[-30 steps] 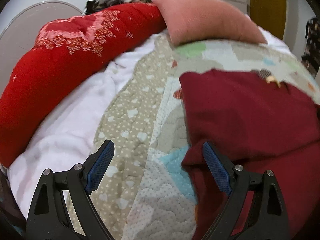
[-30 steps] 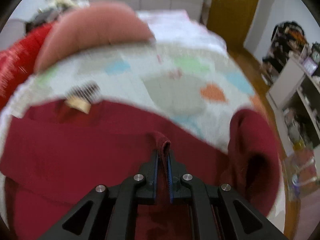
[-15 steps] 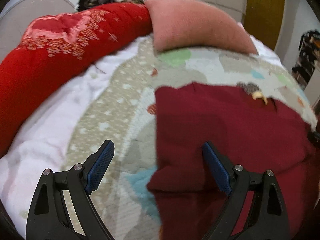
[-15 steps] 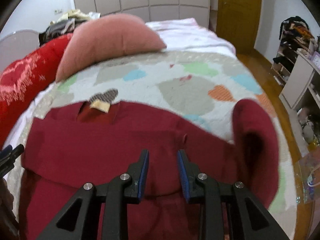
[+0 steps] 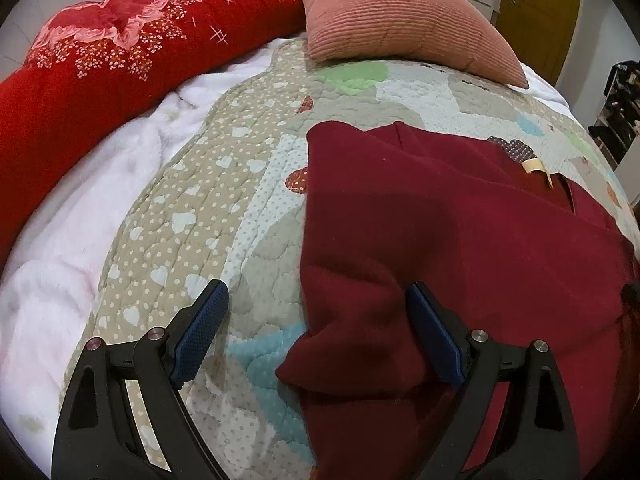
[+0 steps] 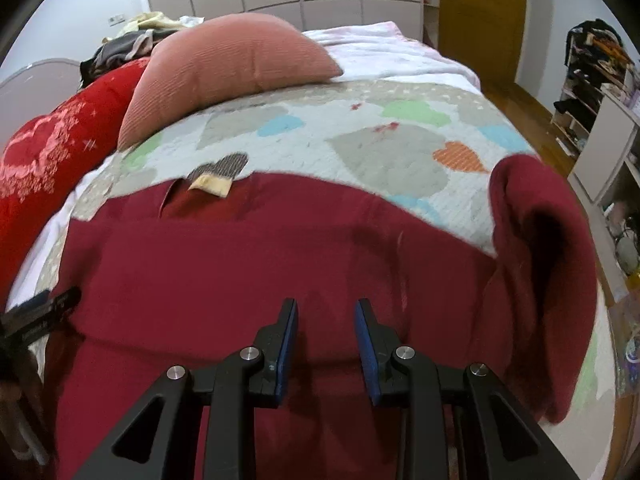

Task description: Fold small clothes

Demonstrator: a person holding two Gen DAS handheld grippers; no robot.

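Note:
A dark red sweater (image 5: 460, 220) lies spread on the patchwork quilt (image 5: 224, 184), its neck label (image 5: 534, 166) turned to the far side. The left edge is folded over into a thick roll. My left gripper (image 5: 316, 288) hovers wide open above that rolled edge, and its pads do not touch the cloth. In the right wrist view my right gripper (image 6: 326, 304) stands open a little over the sweater (image 6: 240, 260), with nothing between its fingers. One sleeve (image 6: 536, 240) lies bunched at the right. The left gripper's tip (image 6: 44, 308) shows at the left edge.
A pink ribbed pillow (image 6: 232, 60) and a long red floral blanket (image 5: 100, 68) lie at the far side of the bed, next to white fleece (image 5: 60, 240). The bed's right edge drops to a wooden floor with cluttered shelves (image 6: 592, 80).
My right gripper was shut on a pinch of the sweater; it has let go, and the cloth lies flat. The left gripper has shifted right, over the sweater's rolled edge.

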